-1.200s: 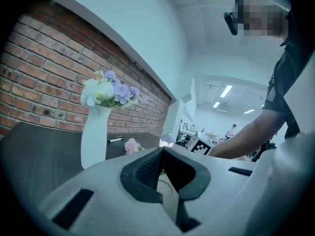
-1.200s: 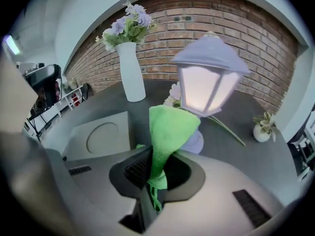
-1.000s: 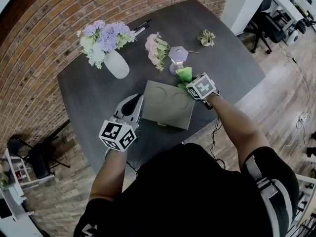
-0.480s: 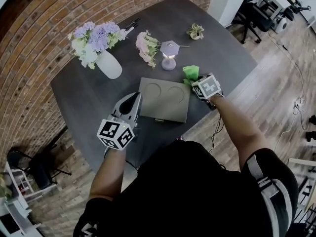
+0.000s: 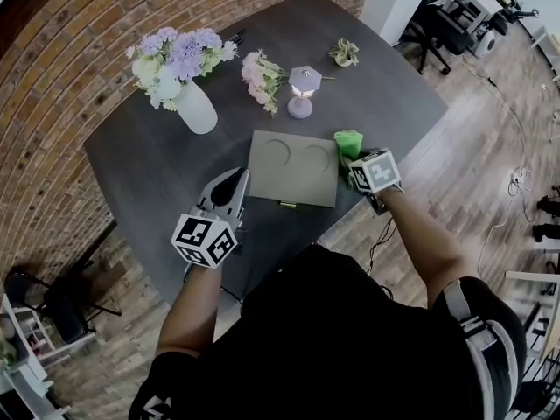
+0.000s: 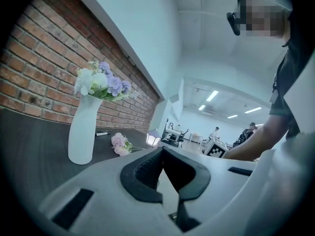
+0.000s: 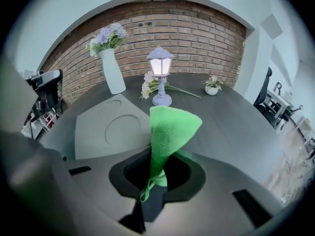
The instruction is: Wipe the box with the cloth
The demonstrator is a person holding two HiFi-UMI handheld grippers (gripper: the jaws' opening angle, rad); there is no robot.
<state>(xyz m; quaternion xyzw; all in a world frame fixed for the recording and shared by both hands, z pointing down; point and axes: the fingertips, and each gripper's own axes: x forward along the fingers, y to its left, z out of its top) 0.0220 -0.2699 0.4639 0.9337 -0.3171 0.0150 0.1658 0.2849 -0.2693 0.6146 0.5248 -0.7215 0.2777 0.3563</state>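
Observation:
A flat grey box [image 5: 293, 169] with two round recesses in its lid lies on the dark table [image 5: 157, 164]. My right gripper [image 5: 350, 159] is shut on a green cloth [image 5: 349, 141] at the box's right edge. In the right gripper view the cloth [image 7: 170, 129] sticks up out of that gripper [image 7: 156, 173], with the box [image 7: 106, 127] just to its left. My left gripper [image 5: 237, 176] is shut on nothing and sits by the box's left edge, near its front corner. The left gripper view shows the black pads [image 6: 147, 168] meeting at their tips.
A white vase of purple and white flowers [image 5: 194, 103] stands at the back left. A pink bouquet [image 5: 260, 75] and a small lit lantern [image 5: 303, 90] sit just behind the box. A small plant [image 5: 345, 52] is farther back. The table's near edge runs under my arms.
My right gripper has carried the cloth from the box's far right corner toward me along its right edge. The left gripper has stayed by the left edge.

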